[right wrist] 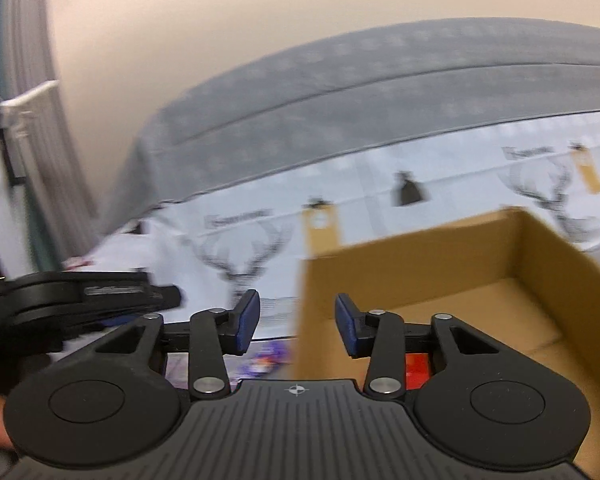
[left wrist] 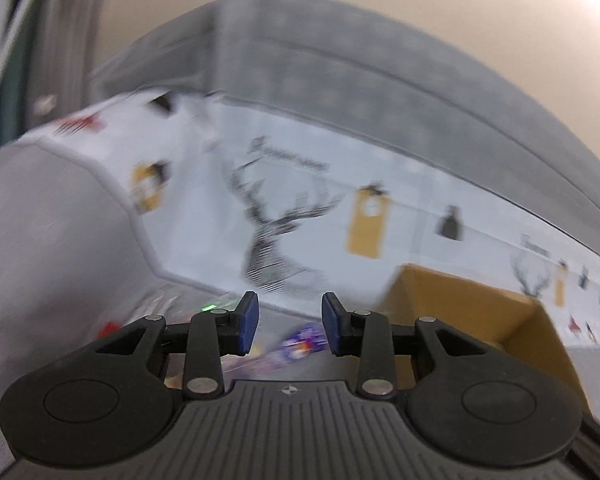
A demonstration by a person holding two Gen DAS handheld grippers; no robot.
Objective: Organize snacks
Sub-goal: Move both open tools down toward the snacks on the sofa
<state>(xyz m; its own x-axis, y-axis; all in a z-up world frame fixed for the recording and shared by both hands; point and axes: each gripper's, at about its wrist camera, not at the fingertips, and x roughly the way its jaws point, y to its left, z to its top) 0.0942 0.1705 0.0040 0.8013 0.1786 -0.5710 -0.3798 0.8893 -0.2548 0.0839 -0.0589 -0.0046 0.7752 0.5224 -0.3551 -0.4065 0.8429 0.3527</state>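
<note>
cardboard box (right wrist: 440,264) sits ahead of our spread, empty right claw (right wrist: 296,322); left claw (left wrist: 288,322), also spread, must next pinch the purple snack (left wrist: 300,344) below.

The setting looks like a home, most likely a bedroom or living room: a grey upholstered piece with piped seams (right wrist: 340,120), either a bed headboard or a sofa back, stands against a plain beige wall (right wrist: 220,20). In front of it lies white fabric printed with stag heads and yellow tags (left wrist: 284,232). An open cardboard box (right wrist: 480,272) sits on it, and a curtain (right wrist: 40,140) hangs at the left
</note>
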